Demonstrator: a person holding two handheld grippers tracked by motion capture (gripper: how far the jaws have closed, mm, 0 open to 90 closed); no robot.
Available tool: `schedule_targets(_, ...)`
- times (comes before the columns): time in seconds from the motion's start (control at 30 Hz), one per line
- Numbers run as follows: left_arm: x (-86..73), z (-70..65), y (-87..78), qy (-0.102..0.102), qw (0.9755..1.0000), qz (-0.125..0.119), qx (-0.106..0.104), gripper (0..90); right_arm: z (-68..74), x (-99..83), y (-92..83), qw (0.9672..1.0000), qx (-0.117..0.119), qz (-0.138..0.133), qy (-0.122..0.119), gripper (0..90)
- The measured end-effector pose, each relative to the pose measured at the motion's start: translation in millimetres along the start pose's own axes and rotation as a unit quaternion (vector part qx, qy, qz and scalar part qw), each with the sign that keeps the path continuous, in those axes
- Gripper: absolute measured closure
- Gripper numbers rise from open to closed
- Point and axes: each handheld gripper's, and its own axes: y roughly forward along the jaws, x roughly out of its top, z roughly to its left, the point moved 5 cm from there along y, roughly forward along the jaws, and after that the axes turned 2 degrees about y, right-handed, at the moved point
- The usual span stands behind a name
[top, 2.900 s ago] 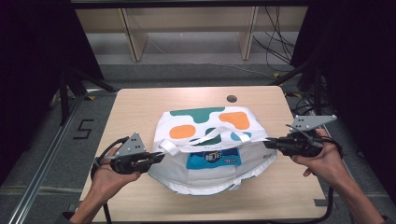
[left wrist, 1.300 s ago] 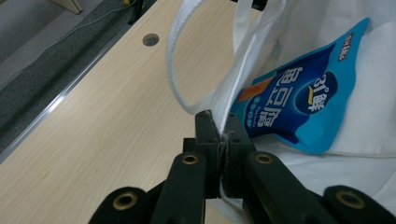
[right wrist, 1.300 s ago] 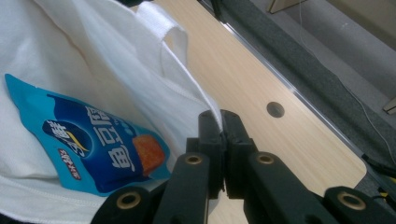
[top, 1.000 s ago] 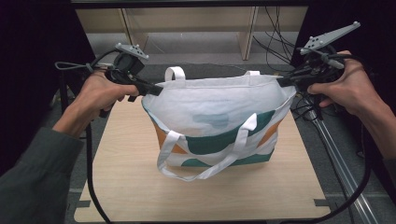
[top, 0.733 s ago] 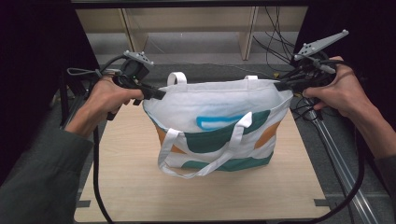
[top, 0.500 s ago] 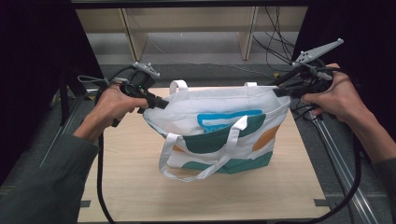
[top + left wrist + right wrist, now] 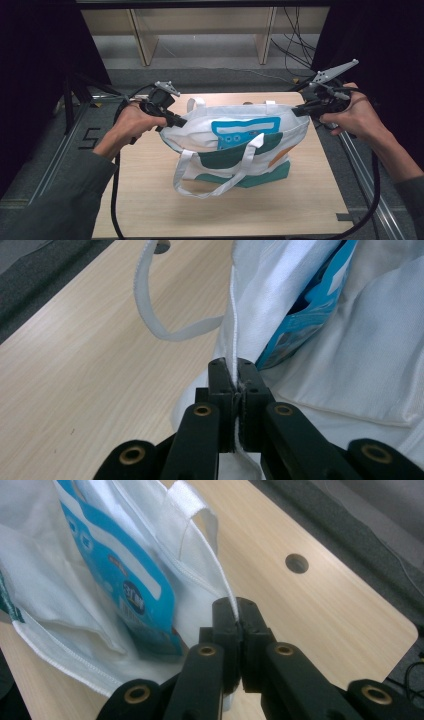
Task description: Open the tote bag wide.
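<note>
Lower than a second before, the tote bag [image 7: 235, 145] stood with its base on the table [image 7: 150, 200], my left gripper [image 7: 176, 120] and right gripper [image 7: 299, 111] each pinching a top corner. I judged I was settling it upright; next called for easing both corners down evenly. Its blue packet [image 7: 245, 132] was half hidden inside, its label unreadable.

surface [image 7: 150, 200]: pale wood grain, round hole [image 7: 297, 563] near one corner | floor: grey, marked with a black "5" [image 7: 89, 139] | shelf unit [image 7: 200, 25]: light wood, beyond the far edge | loose black cables [image 7: 295, 50] by its right upright
</note>
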Motion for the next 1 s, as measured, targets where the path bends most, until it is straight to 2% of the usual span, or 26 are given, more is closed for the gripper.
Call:
schedule_targets(0.03,-1.4,2.3,3.1,0.015,0.9998,0.014,-0.004,86.9,-2.2,-5.6,3.6,0.9999,0.005,0.013,-0.001,89.0)
schedule_targets(0.13,-1.4,1.0,9.4,0.006,1.0,0.006,-0.003,86.8,-3.6,-9.9,9.9,0.9999,0.005,0.009,0.009,89.0)
schedule_targets(0.2,-3.7,0.6,14.5,0.01,0.9998,0.012,-0.008,86.8,-5.6,-14.6,13.5,0.9998,0.009,0.014,0.006,89.0)
schedule_targets(0.27,-7.0,1.7,19.1,0.013,0.9997,0.019,-0.011,86.8,-5.4,-18.2,17.6,0.9998,0.01,0.01,0.012,88.9)
schedule_targets(0.3,-10.0,1.1,25.0,0.002,0.9998,0.011,-0.014,86.7,-4.5,-21.5,19.9,0.9996,0.014,0.015,0.02,89.0)
schedule_targets(0.4,-14.8,2.7,28.8,0.012,0.9997,0.017,-0.014,86.6,-6.2,-24.4,23.4,0.9997,0.014,0.016,0.014,88.9)
schedule_targets(0.47,-20.2,1.7,34.8,0.006,0.9998,0.014,-0.015,86.5,-4.4,-27.7,27.5,0.9996,0.018,0.015,0.016,88.9)
schedule_targets(0.5,-24.8,0.5,41.9,-0.011,0.9998,-0.001,-0.017,86.4,-2.9,-30.2,31.9,0.9996,0.02,0.008,0.019,88.9)
schedule_targets(0.53,-24.8,0.5,41.9,-0.011,0.9998,-0.001,-0.017,86.4,-2.9,-30.2,31.9,0.9996,0.02,0.008,0.019,88.9)
schedule_targets(0.57,-30.7,3.2,46.0,-0.001,0.9997,0.006,-0.023,86.4,-3.9,-33.0,34.8,0.9996,0.022,0.009,0.016,88.9)
schedule_targets(0.67,-35.9,4.3,52.6,0.003,0.9996,0.007,-0.026,86.5,-5.1,-36.0,37.8,0.9996,0.018,0.014,0.015,88.9)
schedule_targets(0.7,-40.5,1.9,63.2,-0.008,0.9996,0.0,-0.028,86.5,-3.4,-39.1,43.5,0.9995,0.019,0.002,0.027,88.9)
schedule_targets(0.73,-40.5,1.9,63.2,-0.008,0.9996,0.0,-0.028,86.5,-3.4,-39.1,43.5,0.9995,0.019,0.002,0.027,88.9)
schedule_targets(0.77,-46.1,1.4,73.8,-0.005,0.9994,0.002,-0.034,86.5,-3.9,-43.9,46.8,0.9995,0.015,0.012,0.025,88.9)
schedule_targets(0.8,-46.1,1.4,73.8,-0.005,0.9994,0.002,-0.034,86.5,-3.9,-43.9,46.8,0.9995,0.015,0.012,0.025,88.9)
schedule_targets(0.83,-50.6,-0.2,84.3,-0.017,0.999,-0.007,-0.041,86.4,-7.3,-50.4,48.5,0.9995,0.014,0.026,0.014,88.9)
schedule_targets(0.87,-50.6,-0.2,84.3,-0.017,0.999,-0.007,-0.041,86.4,-7.3,-50.4,48.5,0.9995,0.014,0.026,0.014,88.9)
schedule_targets(0.9,-51.8,-0.9,88.8,-0.028,0.9985,-0.016,-0.043,86.4,-11.6,-55.7,51.3,0.9994,0.008,0.028,0.018,88.8)
schedule_targets(0.93,-52.9,-0.3,92.1,-0.031,0.9983,-0.023,-0.045,86.4,-11.6,-55.7,51.3,0.9994,0.008,0.028,0.018,88.8)
schedule_targets(0.97,-54.9,0.7,96.8,-0.036,0.9978,-0.03,-0.047,86.4,-11.8,-60.5,55.8,0.9993,0.009,0.022,0.028,88.8)
schedule_targets(1.0,-54.9,0.7,96.8,-0.036,0.9978,-0.03,-0.047,86.4,-11.8,-60.5,55.8,0.9993,0.009,0.022,0.028,88.8)
